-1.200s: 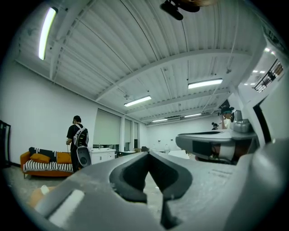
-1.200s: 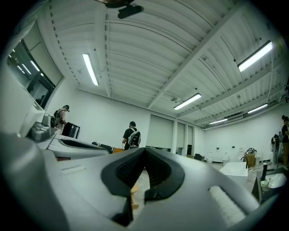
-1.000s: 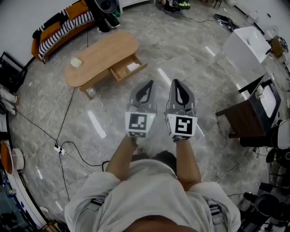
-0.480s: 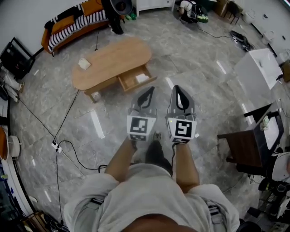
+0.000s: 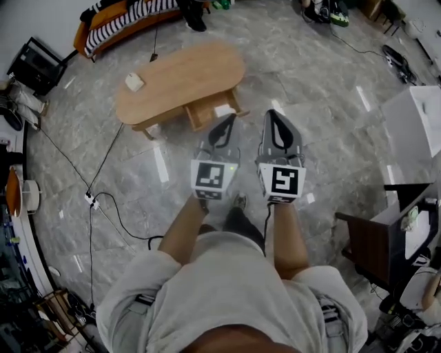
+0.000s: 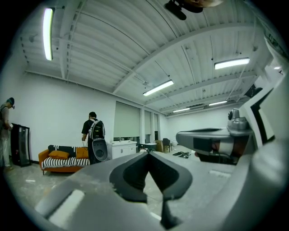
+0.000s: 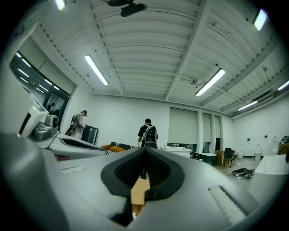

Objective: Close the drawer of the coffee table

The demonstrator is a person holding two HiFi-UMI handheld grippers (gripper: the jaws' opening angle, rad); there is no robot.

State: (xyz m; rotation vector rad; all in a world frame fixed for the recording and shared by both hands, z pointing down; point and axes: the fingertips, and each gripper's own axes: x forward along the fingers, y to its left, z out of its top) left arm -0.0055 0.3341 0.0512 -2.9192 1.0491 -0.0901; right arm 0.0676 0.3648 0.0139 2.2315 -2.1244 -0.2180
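The oval wooden coffee table (image 5: 180, 77) stands ahead on the grey marble floor in the head view. Its drawer (image 5: 207, 114) is pulled out toward me, with a white item (image 5: 224, 110) inside. My left gripper (image 5: 225, 123) is shut and empty, held level, its tip just short of the drawer front. The right gripper (image 5: 273, 116) is shut and empty beside it, to the right of the drawer. In the left gripper view the jaws (image 6: 150, 156) meet with nothing between them. In the right gripper view the closed jaws (image 7: 144, 151) frame a strip of the wooden table (image 7: 139, 193).
A small white object (image 5: 134, 82) lies on the tabletop. A striped orange sofa (image 5: 124, 19) stands behind the table. A black cable and power strip (image 5: 90, 200) cross the floor at left. A white cabinet (image 5: 415, 120) and dark side table (image 5: 368, 241) stand at right. A person with a backpack (image 6: 92, 134) stands far off.
The person has walked toward the coffee table, which now sits closer and more central in the head view. Both shut grippers came forward with them, ending near the open drawer.
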